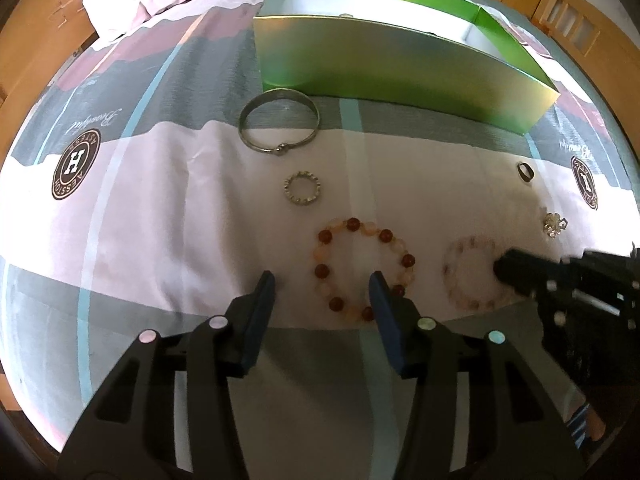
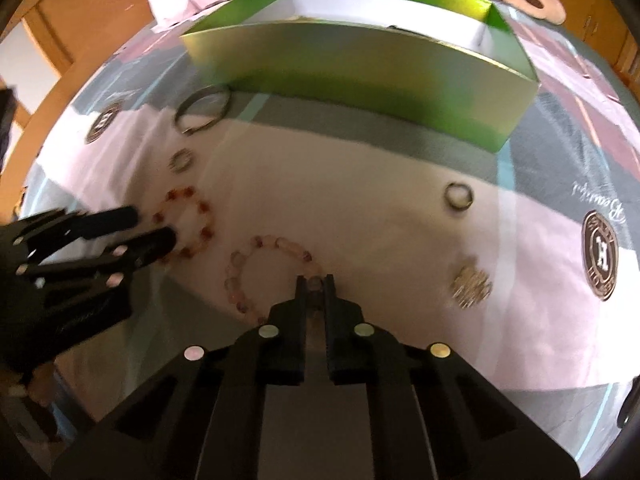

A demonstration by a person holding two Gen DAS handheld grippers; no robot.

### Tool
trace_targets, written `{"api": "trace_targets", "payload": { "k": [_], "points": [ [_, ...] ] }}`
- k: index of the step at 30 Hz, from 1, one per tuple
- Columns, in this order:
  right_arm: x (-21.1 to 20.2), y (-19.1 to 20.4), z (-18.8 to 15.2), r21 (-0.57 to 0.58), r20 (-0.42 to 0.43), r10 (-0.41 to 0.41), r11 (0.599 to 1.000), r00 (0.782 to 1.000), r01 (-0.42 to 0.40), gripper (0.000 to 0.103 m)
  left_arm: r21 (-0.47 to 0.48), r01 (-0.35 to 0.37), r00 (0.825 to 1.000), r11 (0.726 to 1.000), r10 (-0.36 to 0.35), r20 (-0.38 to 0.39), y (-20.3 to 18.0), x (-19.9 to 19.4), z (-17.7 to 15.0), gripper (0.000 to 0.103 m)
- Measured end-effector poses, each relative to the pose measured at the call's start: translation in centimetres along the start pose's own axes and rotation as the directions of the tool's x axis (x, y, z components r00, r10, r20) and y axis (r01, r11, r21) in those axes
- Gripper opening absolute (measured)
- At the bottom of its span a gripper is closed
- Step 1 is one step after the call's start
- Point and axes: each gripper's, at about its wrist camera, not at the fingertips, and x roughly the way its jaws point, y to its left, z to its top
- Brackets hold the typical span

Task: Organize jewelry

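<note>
Left wrist view: left hand-held gripper (image 1: 322, 286), matte black with blue pads, spread wide over a red-and-amber beaded bracelet (image 1: 364, 270), one pad just outside the ring of glossy round beads, the other over its near-right arc; contact with the beads not clear. Spread flat on a bed sheet (image 1: 160, 208) of smooth printed cotton, pink, grey and white bands with round brown logo badges. Beyond the beads, a small toothed silver ring (image 1: 302, 188), then a plain metal bangle (image 1: 279, 120) with a ball clasp, close against the wall of an open green box (image 1: 400, 68), glossy card outside, white inside. At right, a dark band ring (image 1: 525, 172), a sparkling flower-shaped brooch (image 1: 554, 224), and a pale translucent bead bracelet (image 1: 470, 272) met by the right hand-held gripper (image 1: 506, 270).

Right wrist view, slightly blurred: right hand-held gripper (image 2: 315, 282), fingers nearly together, pinched on a bead of the pale translucent bead bracelet (image 2: 272, 276), lying on the sheet. Left hand-held gripper (image 2: 154, 228) at left, fingers apart at the red-and-amber beaded bracelet (image 2: 186, 224). Dark band ring (image 2: 459, 196) and brooch (image 2: 470, 282) at right; bangle (image 2: 203, 110) and toothed ring (image 2: 181, 160) at upper left, green box (image 2: 360, 84) behind.
</note>
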Motion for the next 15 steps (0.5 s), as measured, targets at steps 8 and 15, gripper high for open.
{"api": "trace_targets", "payload": {
  "k": [8, 15],
  "points": [
    [-0.79, -0.13, 0.36, -0.002, 0.040, -0.070, 0.998, 0.997, 0.071, 0.032, 0.000, -0.014, 1.000, 1.000, 0.014, -0.003, 0.09, 0.17, 0.36, 0.051],
    [0.02, 0.36, -0.01, -0.005, 0.033, -0.085, 0.996, 0.996, 0.085, 0.032, 0.010, -0.026, 1.000, 1.000, 0.026, -0.004, -0.12, 0.69, 0.40, 0.053]
  ]
}}
